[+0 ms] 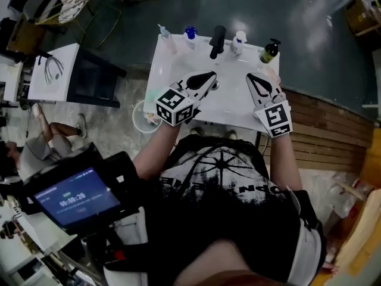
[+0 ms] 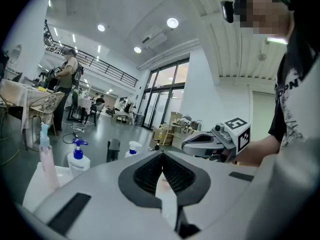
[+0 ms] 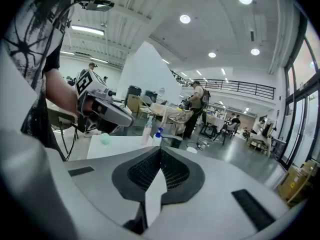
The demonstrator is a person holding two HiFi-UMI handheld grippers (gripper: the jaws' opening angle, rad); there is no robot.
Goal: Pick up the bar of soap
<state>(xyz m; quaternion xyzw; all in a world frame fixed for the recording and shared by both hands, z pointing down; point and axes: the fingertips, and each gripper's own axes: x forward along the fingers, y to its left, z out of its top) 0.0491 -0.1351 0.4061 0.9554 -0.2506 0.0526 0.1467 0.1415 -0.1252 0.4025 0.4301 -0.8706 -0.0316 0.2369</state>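
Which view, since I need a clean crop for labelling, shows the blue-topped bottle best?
The left gripper view: the blue-topped bottle stands near and large. The head view shows it small, from above; the right gripper view shows only its upper part.

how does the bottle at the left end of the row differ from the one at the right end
The left-end bottle is pale and see-through; the right-end bottle is dark olive. The left-end bottle looks slimmer, with a light top; the right-end bottle is stubbier, with a black pump. Both stand at the far edge of the white table.
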